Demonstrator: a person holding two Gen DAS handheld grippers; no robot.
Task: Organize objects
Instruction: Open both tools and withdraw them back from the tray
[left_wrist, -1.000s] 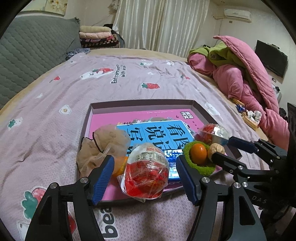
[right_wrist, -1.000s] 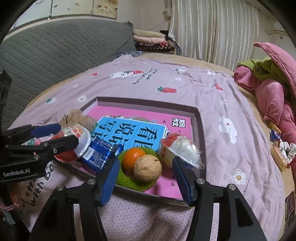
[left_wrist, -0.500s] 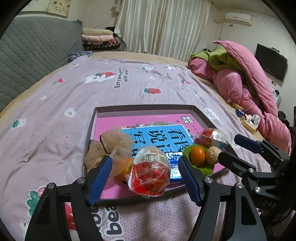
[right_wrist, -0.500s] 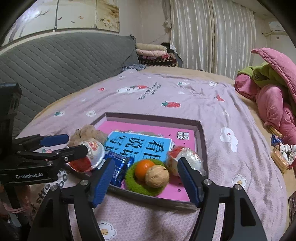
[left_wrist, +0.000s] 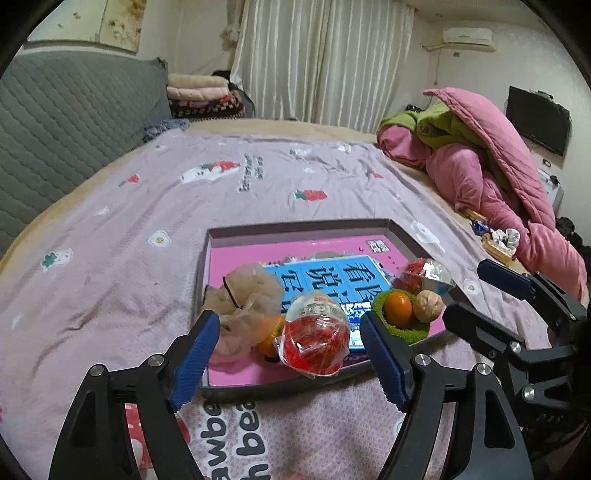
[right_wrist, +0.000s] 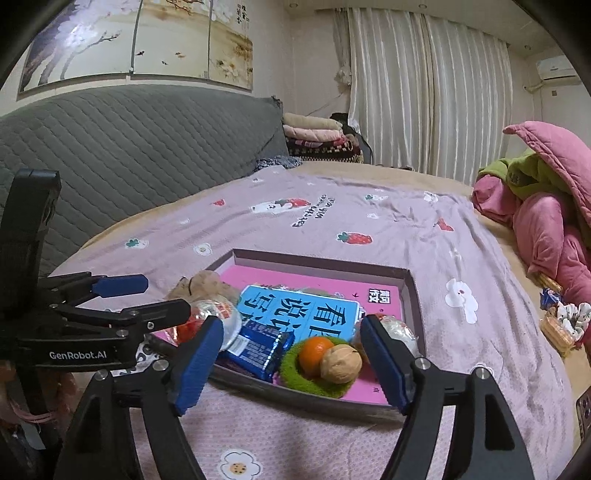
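Observation:
A shallow grey tray (left_wrist: 295, 226) lies on the bed with a pink book and a blue book (left_wrist: 332, 275) in it. In the left wrist view, along its near edge, sit a beige mesh scrunchie (left_wrist: 251, 291), a red jelly cup (left_wrist: 314, 339), a green mat (left_wrist: 406, 330) bearing an orange (left_wrist: 397, 308) and a walnut (left_wrist: 427, 305), and a second cup (left_wrist: 424, 271). A blue snack packet (right_wrist: 258, 349) lies beside the mat. My left gripper (left_wrist: 288, 319) hovers before the red cup, jaws opening, pads clear of it. My right gripper (right_wrist: 291, 325) faces the mat, jaws opening, holding nothing.
Pink and green quilts (left_wrist: 498, 177) are heaped at the bed's right side, with small wrapped items (left_wrist: 498, 240) near that edge. A grey padded headboard (right_wrist: 129, 147) runs along the left. Folded blankets (left_wrist: 199, 92) are stacked by the curtain. Lilac sheet surrounds the tray.
Both grippers have drawn back and up from the tray, and both pairs of jaws stand wider. The objects in the tray have stayed where they were.

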